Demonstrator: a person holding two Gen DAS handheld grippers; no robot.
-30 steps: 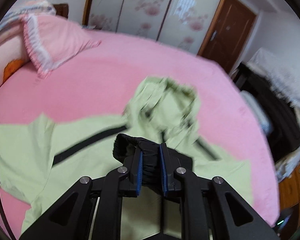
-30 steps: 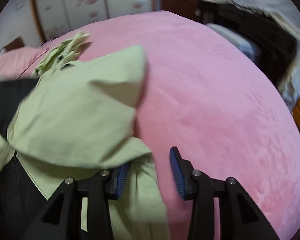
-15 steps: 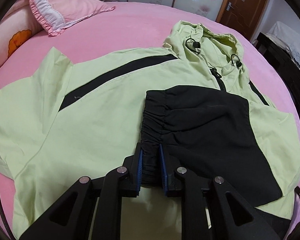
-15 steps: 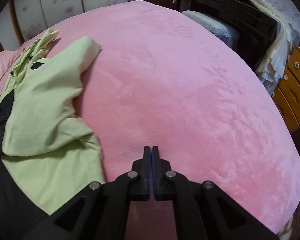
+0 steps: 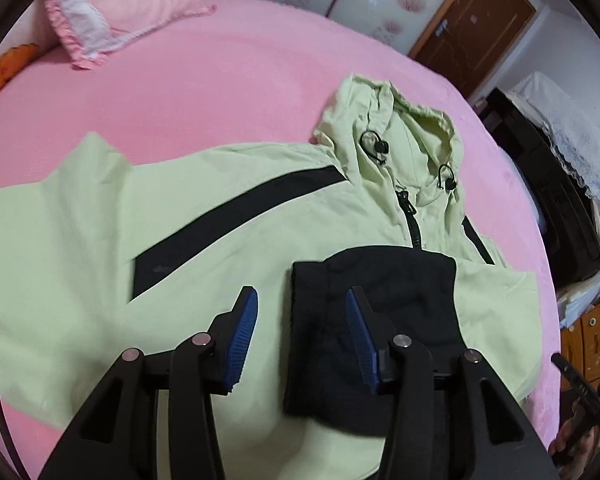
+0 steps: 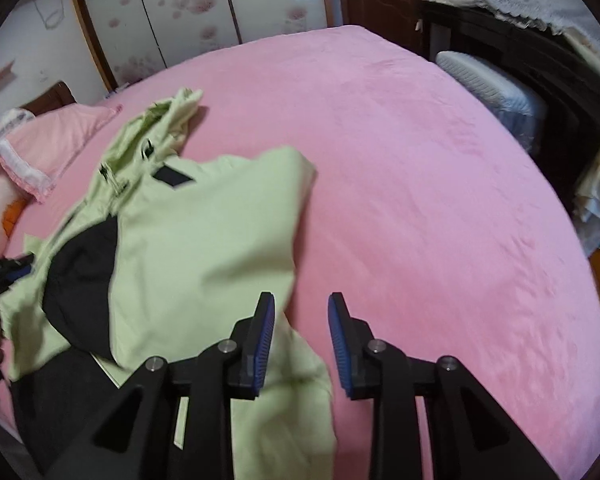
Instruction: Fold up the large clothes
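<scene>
Left wrist: my left gripper (image 5: 301, 328) gapes wide, empty, above the jacket (image 5: 100, 248) lying on the bed (image 5: 220, 80); its black sleeve (image 5: 379, 320) could unfold. Right wrist: my right gripper (image 6: 301, 340) is open, empty, over the jacket's edge; snagging would drag the fold.

Jacket (image 5: 228, 248) on bed (image 5: 220, 92), sleeve (image 5: 379, 320) atop.

The jacket (image 5: 100, 248) runs off the left wrist view's bottom edge; its hem is hidden behind the gripper (image 5: 301, 336).
</scene>
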